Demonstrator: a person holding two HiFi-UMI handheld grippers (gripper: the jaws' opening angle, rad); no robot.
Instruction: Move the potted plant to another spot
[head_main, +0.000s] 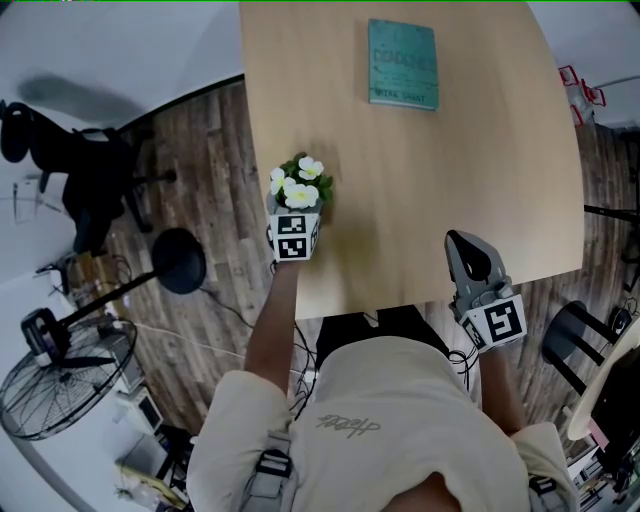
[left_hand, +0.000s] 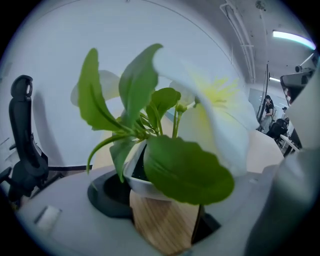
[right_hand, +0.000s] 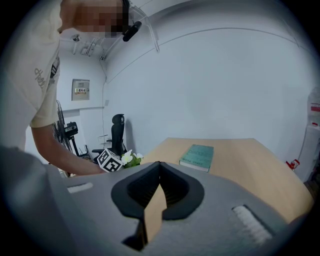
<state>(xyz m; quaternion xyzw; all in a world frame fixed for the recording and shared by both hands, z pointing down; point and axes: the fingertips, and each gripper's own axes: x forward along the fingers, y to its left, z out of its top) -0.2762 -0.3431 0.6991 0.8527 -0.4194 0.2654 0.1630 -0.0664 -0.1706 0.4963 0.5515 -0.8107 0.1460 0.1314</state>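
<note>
The T-shirt (head_main: 380, 420) is cream with a script print, worn under grey buckled straps (head_main: 268, 468). The right gripper (head_main: 463, 245) is grey, with a black-and-white marker cube (head_main: 497, 324).

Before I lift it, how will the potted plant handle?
Probably light: the potted plant is smaller than the book. Likely top-heavy and apt to tip, since its leaves and flowers spread wider than the white pot. Its smooth-looking rim might slip, and the flowers look easy to crush.
</note>
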